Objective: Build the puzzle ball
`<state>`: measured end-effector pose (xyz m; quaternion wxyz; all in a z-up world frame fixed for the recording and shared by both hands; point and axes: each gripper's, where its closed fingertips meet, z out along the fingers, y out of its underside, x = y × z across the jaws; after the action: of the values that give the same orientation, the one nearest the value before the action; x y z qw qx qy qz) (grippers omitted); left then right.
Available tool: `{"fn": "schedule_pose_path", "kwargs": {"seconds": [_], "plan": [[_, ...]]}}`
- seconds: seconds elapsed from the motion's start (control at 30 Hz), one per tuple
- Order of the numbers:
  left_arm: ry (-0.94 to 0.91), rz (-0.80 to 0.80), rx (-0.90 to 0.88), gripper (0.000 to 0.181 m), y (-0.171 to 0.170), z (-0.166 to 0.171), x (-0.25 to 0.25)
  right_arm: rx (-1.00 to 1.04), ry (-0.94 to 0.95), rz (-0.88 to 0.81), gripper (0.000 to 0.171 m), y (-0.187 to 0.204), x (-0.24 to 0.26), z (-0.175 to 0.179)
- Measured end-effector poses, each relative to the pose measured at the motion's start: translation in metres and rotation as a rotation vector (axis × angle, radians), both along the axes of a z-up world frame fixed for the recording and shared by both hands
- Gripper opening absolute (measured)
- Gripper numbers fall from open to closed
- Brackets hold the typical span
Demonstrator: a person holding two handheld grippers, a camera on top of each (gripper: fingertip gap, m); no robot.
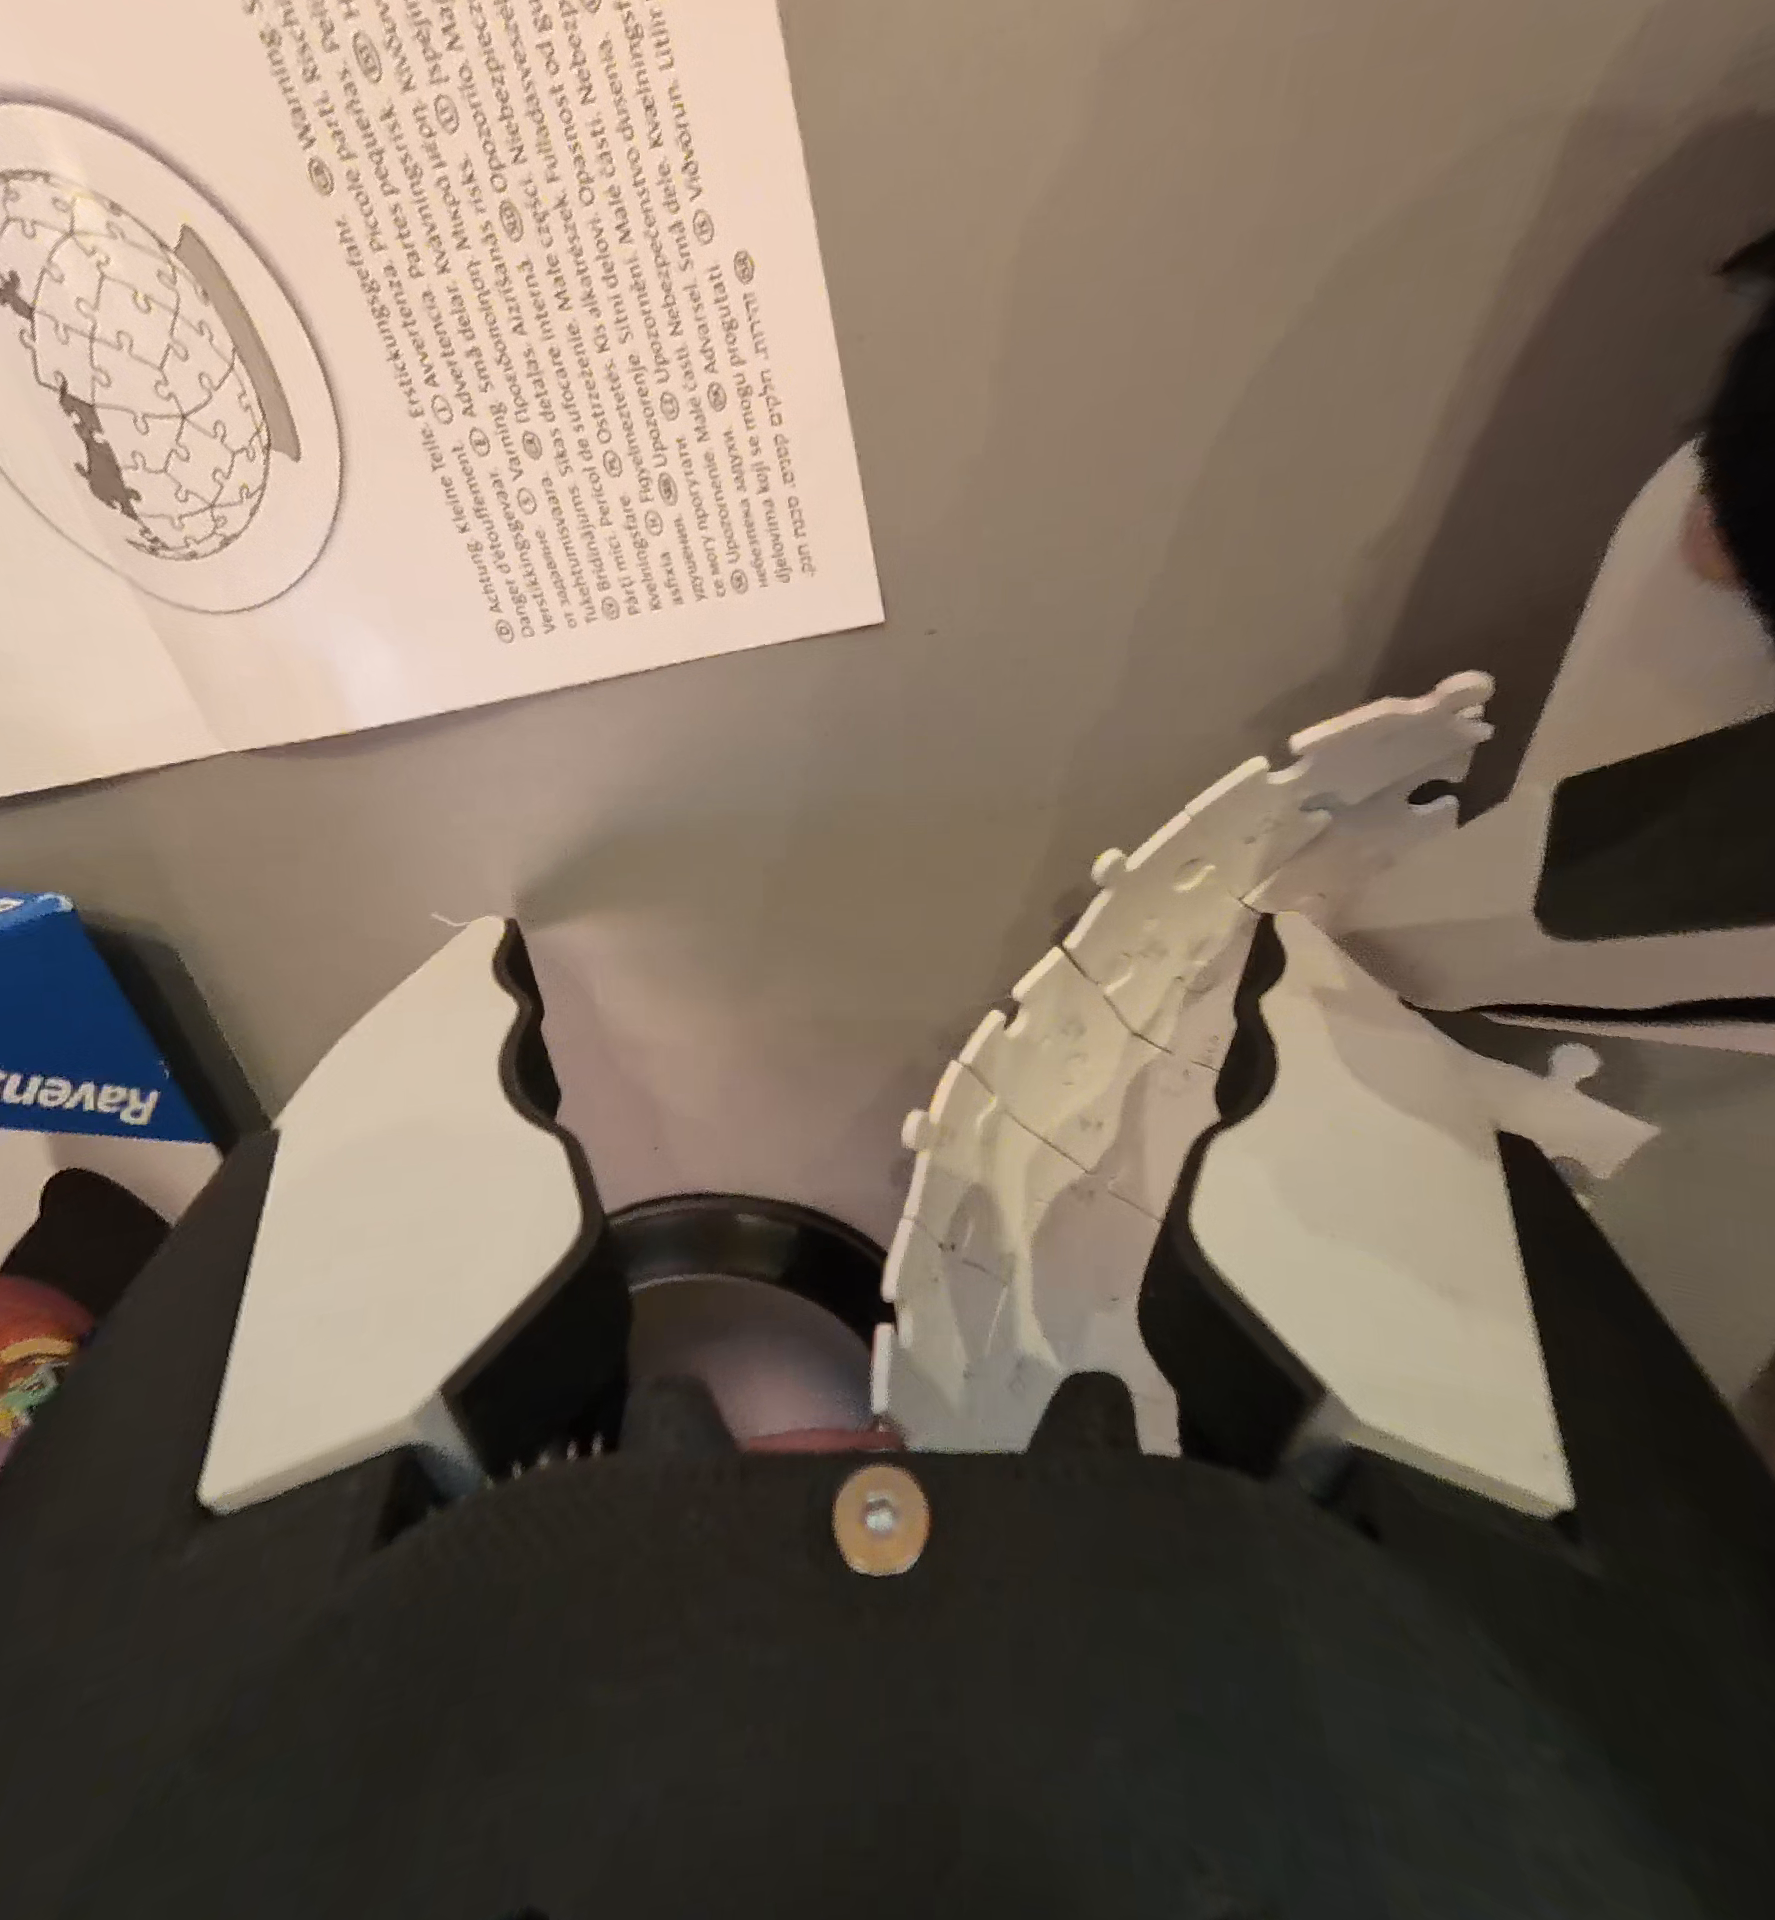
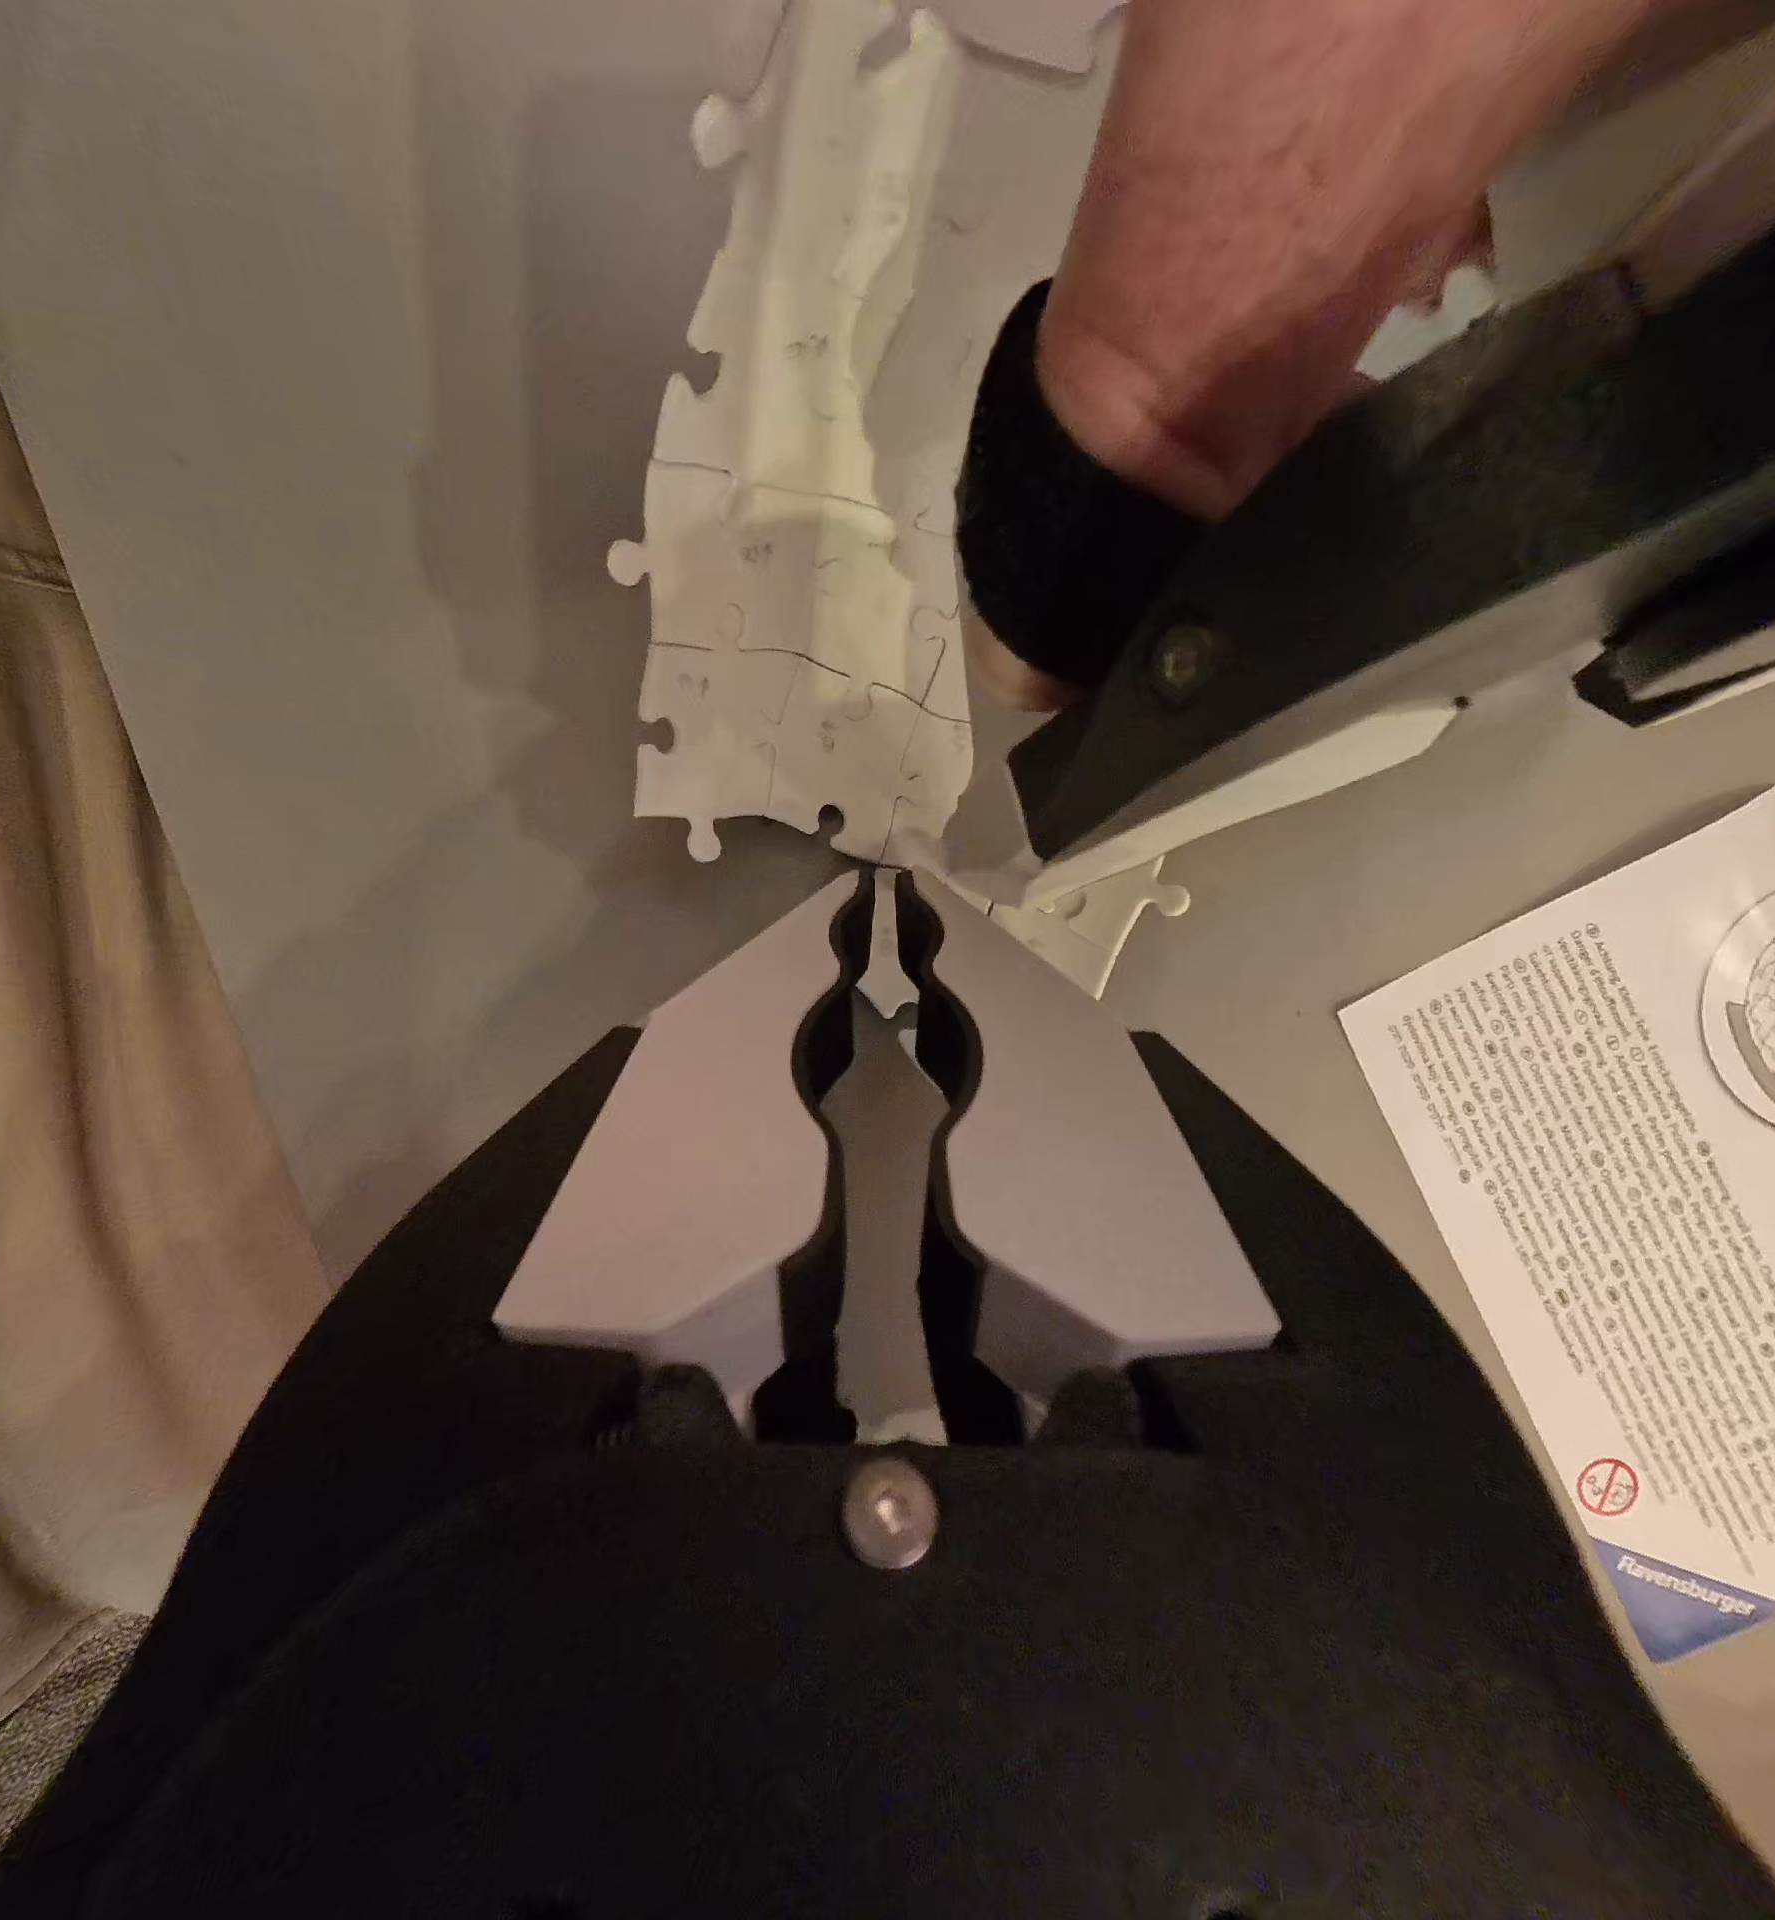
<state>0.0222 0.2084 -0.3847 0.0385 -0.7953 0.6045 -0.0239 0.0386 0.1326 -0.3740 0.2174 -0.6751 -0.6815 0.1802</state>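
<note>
Right wrist view alone shows a hand (image 2: 1278, 239) beside the puzzle strip (image 2: 821, 499).

Dim warm indoor light; soft shadows on the table (image 1: 966, 416); wide-angle edge bending; motion blur on the hand (image 2: 1278, 208).

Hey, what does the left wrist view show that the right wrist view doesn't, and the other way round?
Only the left wrist view shows the blue box at the left edge and a black ring between the open left gripper's fingers.

Only the right wrist view shows a bare hand, beige fabric on the left, and the right gripper shut on a puzzle piece.

Both show the curved strip of joined white puzzle pieces and the instruction sheet on the grey table.
</note>
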Motion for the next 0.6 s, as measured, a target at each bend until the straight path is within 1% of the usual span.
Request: {"fn": "schedule_pose_path", "kwargs": {"seconds": [0.03,0.07,0.13,0.27,0.37,0.43,0.53,0.6], "plan": [[0.011,0.003,0.011,0.129,0.0024,-0.0003,-0.001,0.005,-0.002,0.003,0.004,-0.0003,0.0,-0.0001],[0.021,0.003,0.02,0.133,0.0043,-0.0005,-0.0016,0.007,-0.003,0.004,0.004,-0.0005,0.0,-0.0001],[0.034,-0.004,0.016,0.133,0.0045,-0.0008,-0.0014,0.008,-0.002,0.003,0.004,-0.0009,-0.0001,-0.0002],[0.104,-0.006,0.02,0.141,0.0085,-0.0011,-0.0033,0.033,-0.041,0.018,0.003,-0.0009,-0.0003,-0.0004],[0.155,-0.029,0.019,0.141,0.0088,0.0,-0.0028,0.031,-0.077,0.021,0.003,-0.0007,-0.0001,-0.0007],[0.171,-0.011,-0.015,0.142,0.0083,-0.0022,-0.0048,0.022,-0.08,0.023,0.003,-0.0006,-0.0002,-0.0008],[0.167,-0.011,-0.023,0.144,0.0091,-0.0033,-0.0055,0.012,-0.06,0.02,0.003,0.0002,-0.0011,-0.0004],[0.153,-0.04,-0.009,0.142,0.0089,-0.0023,-0.0025,0.025,-0.047,0.025,0.003,-0.001,-0.0015,0.0005]]}}
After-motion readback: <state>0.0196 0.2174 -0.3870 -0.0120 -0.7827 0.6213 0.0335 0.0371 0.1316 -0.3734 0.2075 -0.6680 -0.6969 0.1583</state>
